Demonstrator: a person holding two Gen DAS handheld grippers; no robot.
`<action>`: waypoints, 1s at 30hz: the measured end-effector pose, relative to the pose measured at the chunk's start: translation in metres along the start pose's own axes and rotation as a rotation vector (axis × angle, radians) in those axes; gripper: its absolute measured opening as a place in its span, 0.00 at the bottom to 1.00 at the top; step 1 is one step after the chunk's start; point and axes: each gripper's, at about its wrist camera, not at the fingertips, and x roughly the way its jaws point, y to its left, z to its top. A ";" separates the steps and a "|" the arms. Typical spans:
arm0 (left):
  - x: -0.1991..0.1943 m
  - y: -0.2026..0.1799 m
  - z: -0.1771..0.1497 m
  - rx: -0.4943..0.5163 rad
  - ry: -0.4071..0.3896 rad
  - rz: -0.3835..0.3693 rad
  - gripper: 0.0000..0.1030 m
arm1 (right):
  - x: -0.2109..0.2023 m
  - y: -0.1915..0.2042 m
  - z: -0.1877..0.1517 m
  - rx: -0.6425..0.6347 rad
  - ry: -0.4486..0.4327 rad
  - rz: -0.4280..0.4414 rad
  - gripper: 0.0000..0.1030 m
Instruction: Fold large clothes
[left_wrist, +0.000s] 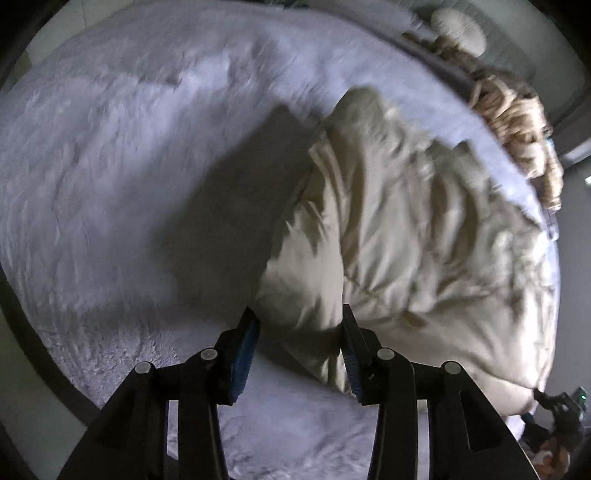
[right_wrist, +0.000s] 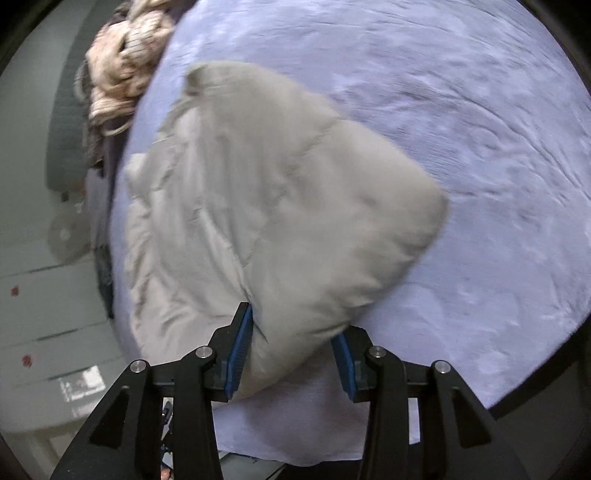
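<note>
Left gripper (left_wrist: 300, 338): jaws partly apart, a fold of the beige puffer jacket (left_wrist: 399, 236) sits between the blue pads (left_wrist: 243, 360), touching the right one, clear gap on the left. We read it as not clamped.

Right gripper (right_wrist: 291, 334): jaws partly apart too, the jacket's folded corner bulges between them and touches the left pad (right_wrist: 238, 354). The right pad is half hidden behind the fabric, so contact there is unclear. Looks loose, not pinched.

Jacket lies bunched and partly doubled over on the bed (right_wrist: 461, 122), close to the near edge and to one side edge. Both views are blurred.

Our read of the step: laying down a fold. To do it well we let the padded layer settle flat first, line its edge up with the layer below, and pull the pads straight back so they don't drag the slippery shell and undo the fold.

Surface: pale lilac fleecy bed cover, rumpled. Beyond the side edge, a cream chunky-knit item (right_wrist: 125, 62). Past that, pale floor (right_wrist: 33, 306).
</note>
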 end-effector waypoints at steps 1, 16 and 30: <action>0.005 0.004 -0.001 -0.005 0.015 0.005 0.45 | 0.001 -0.003 0.001 0.006 0.004 -0.012 0.44; -0.050 -0.012 -0.006 0.053 -0.040 0.135 0.54 | -0.030 0.006 -0.007 -0.111 0.022 -0.083 0.44; -0.076 -0.058 -0.035 0.155 -0.039 0.120 0.54 | -0.021 0.080 -0.034 -0.394 0.059 -0.082 0.69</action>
